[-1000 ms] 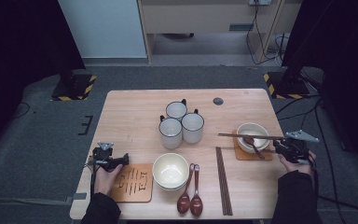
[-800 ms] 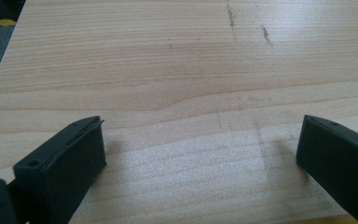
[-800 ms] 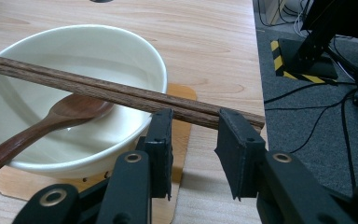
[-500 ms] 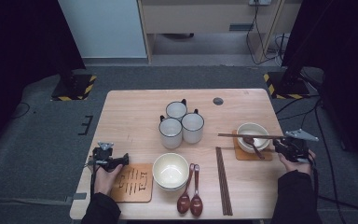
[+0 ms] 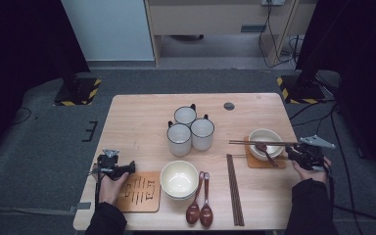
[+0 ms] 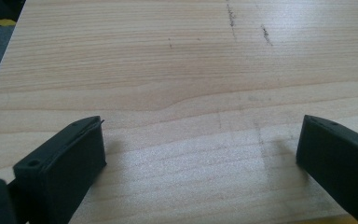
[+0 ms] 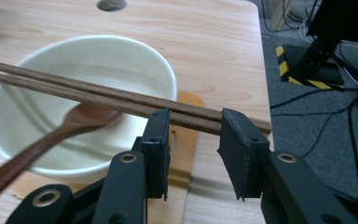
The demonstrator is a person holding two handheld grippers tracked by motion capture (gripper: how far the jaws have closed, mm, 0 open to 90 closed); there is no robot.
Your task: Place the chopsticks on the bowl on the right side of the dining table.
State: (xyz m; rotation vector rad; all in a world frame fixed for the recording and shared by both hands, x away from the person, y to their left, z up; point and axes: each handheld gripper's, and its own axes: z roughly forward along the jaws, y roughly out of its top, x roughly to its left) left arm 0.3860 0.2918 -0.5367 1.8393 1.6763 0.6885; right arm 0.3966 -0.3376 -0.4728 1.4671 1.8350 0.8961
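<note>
Right gripper view is showing the right hand-held gripper (image 7: 193, 140) with its jaws standing apart and having just been opening; the pair of chopsticks (image 7: 98, 98) is passing just beyond the jaw tips, and the pads are not pressing on it. The chopsticks are lying across the rim of the white bowl (image 7: 135, 58) directly ahead of the gripper, a wooden spoon (image 7: 70, 123) is resting inside that bowl, and the bowl is sitting on a wooden coaster (image 7: 186, 140) on the bench (image 7: 205, 37). By my judgement the step in hand is the letting-go of the chopsticks after laying them on the bowl. The next move is calling for a straight pull back toward the person, with the jaws kept wide so no pad is dragging the sticks off the rim.

High view is showing the left hand-held gripper (image 5: 127, 168) resting over bare bench wood with its jaws wide apart, gripping nothing, just beside a second coaster (image 5: 139, 192). Farther from it, a second bowl (image 5: 178, 178), two spoons (image 5: 199, 210), another chopstick pair (image 5: 235, 191) and three mugs (image 5: 188, 129) are waiting.
</note>
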